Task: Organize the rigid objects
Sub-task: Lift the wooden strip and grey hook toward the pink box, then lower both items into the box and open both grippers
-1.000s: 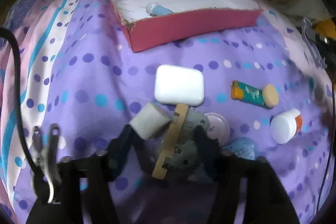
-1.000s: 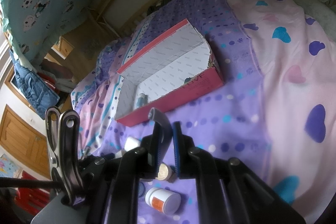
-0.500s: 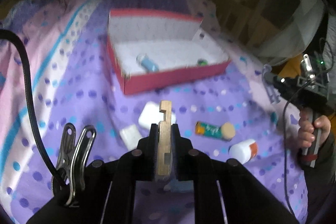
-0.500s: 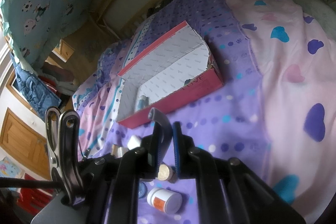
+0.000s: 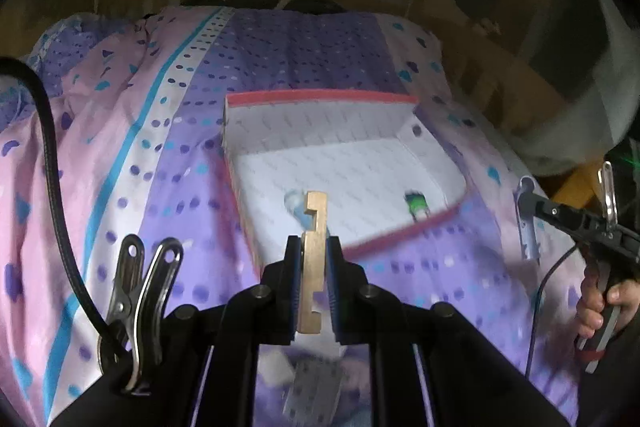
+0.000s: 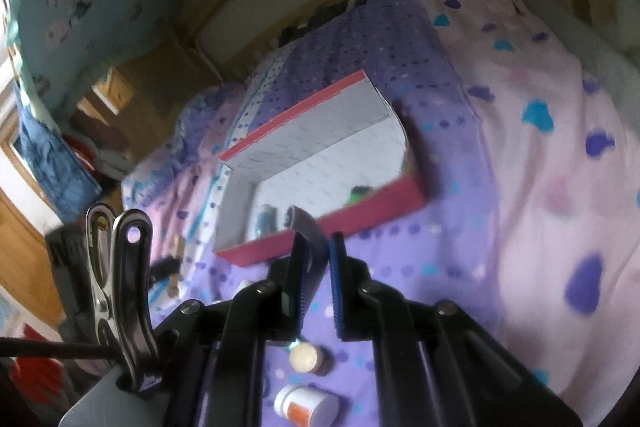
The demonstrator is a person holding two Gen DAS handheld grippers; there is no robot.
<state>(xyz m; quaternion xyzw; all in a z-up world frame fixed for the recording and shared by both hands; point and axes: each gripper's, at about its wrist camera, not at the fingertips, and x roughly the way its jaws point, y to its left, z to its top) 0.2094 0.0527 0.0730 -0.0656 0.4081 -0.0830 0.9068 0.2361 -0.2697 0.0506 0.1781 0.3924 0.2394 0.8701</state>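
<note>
My left gripper (image 5: pixel 314 247) is shut on a flat notched wooden piece (image 5: pixel 314 227) that stands up between the pads, held above the bed just in front of the red box (image 5: pixel 320 97). The box has a white lining and holds a pale blue tube (image 5: pixel 294 205) and a small green item (image 5: pixel 416 205). My right gripper (image 6: pixel 318 239) is shut on a thin grey strip (image 6: pixel 302 221) that curls past the fingertips. It hovers before the box's red front wall (image 6: pixel 372 205). In the left wrist view the right gripper (image 5: pixel 528 211) is at the right, held by a hand (image 5: pixel 600 303).
The purple dotted bedspread (image 5: pixel 300 59) covers everything, with a pink part (image 6: pixel 560 147) to the right. Below the right gripper lie a white jar with an orange label (image 6: pixel 306 407) and a tan-capped tube (image 6: pixel 306 357). Blurred white and grey items (image 5: pixel 312 387) lie under the left gripper.
The left gripper closed on the wooden piece, lifted it off the bed and carried it toward the box. The right gripper rose a little, still shut.
</note>
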